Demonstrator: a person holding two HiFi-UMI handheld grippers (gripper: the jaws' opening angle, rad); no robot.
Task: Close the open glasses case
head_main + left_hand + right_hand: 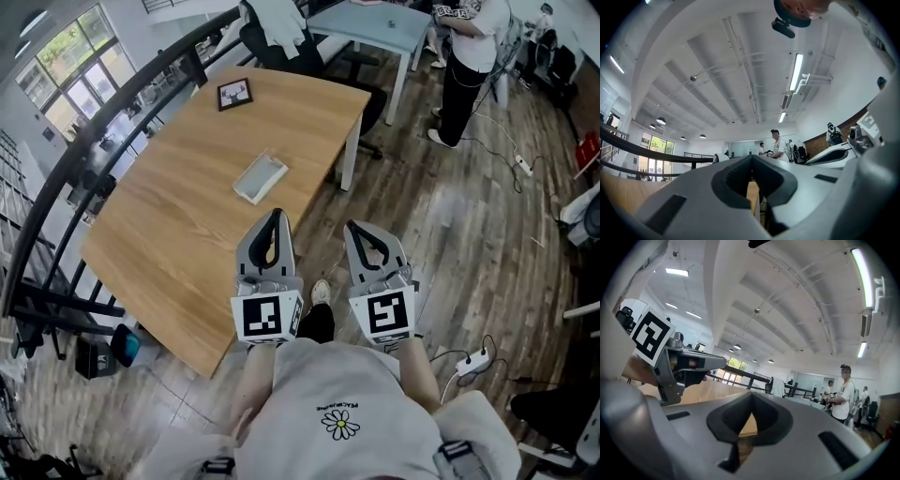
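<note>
The glasses case (260, 177), a pale flat box, lies open in the middle of the wooden table (169, 216). My left gripper (275, 217) is shut and empty, its tip just short of the case over the table's near edge. Beside it, my right gripper (362, 231) is shut and empty too, over the floor to the table's right. In the left gripper view the jaws (751, 157) meet with nothing between them, and the case is hidden. The right gripper view shows the same closed jaws (751, 395) and the left gripper (675, 363) alongside.
A small black-framed picture (233, 94) stands at the table's far end. A dark railing (84, 155) runs along the left. A light blue table (375, 23) and a standing person (469, 56) are at the back right. A power strip (472, 362) lies on the floor.
</note>
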